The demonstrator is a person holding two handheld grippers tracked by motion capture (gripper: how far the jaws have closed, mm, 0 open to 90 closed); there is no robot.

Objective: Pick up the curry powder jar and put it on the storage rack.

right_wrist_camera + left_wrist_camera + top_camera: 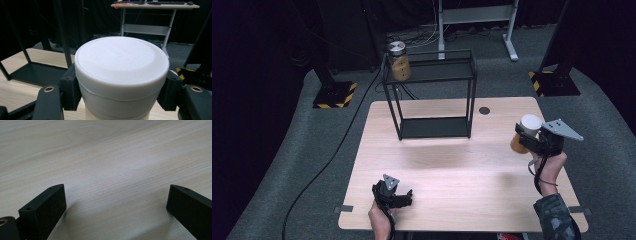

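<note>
A jar with a white lid (527, 131) and tan contents hangs above the table's right side, clamped in my right gripper (532, 139). In the right gripper view the white lid (121, 65) sits close up, with both black jaws pressed on its sides. A second jar with a silver lid (399, 62) stands on the top shelf of the black wire rack (430, 95), at its left end. My left gripper (404, 197) rests low near the table's front edge, jaws wide apart over bare wood (110, 170) with nothing between them.
The light wooden table (452, 165) carries the rack at its back middle. A round black grommet (484, 110) sits near the far edge. Beyond the table are stand bases with yellow-black stripes (334, 95) and a desk frame (477, 20). A black cable (327, 160) runs along the floor at left.
</note>
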